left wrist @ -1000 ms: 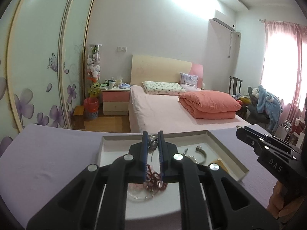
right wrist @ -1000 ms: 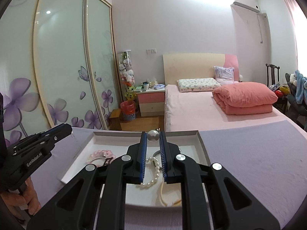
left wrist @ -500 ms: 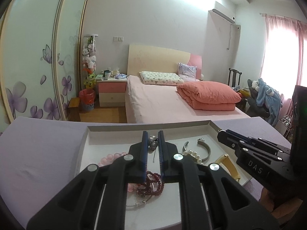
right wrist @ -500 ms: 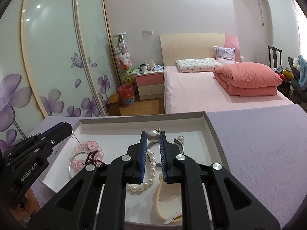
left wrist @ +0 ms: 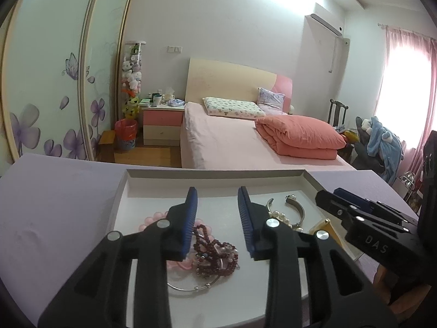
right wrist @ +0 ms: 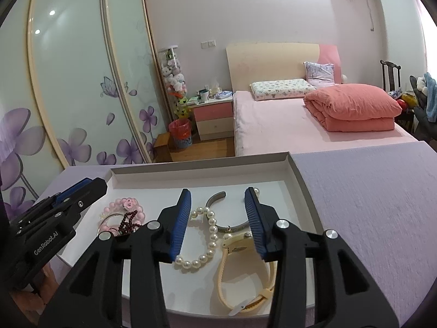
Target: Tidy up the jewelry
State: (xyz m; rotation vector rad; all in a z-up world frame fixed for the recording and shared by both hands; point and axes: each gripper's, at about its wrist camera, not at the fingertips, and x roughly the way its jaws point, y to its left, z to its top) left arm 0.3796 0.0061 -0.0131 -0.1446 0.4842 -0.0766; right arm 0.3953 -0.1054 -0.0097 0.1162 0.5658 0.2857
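A shallow white tray [left wrist: 213,176] [right wrist: 199,170] holds the jewelry on a lilac table. My left gripper [left wrist: 217,195] is open and empty above a dark red bead string [left wrist: 215,257], a pink bead bracelet [left wrist: 153,217] and a thin silver bangle [left wrist: 188,288]. My right gripper [right wrist: 217,196] is open and empty above a pearl strand [right wrist: 209,235], a silver cuff [right wrist: 218,198] and a cream watch [right wrist: 240,273]. The right gripper also shows at the right of the left wrist view [left wrist: 336,199].
The lilac table [right wrist: 368,205] extends to the right of the tray and to its left [left wrist: 54,196]. Beyond the table are a pink bed [left wrist: 232,142], a nightstand [left wrist: 162,125] and sliding wardrobe doors [right wrist: 68,82].
Both grippers opened from shut. Both dropped lower and closer over the tray, so more of the jewelry shows between the fingers.
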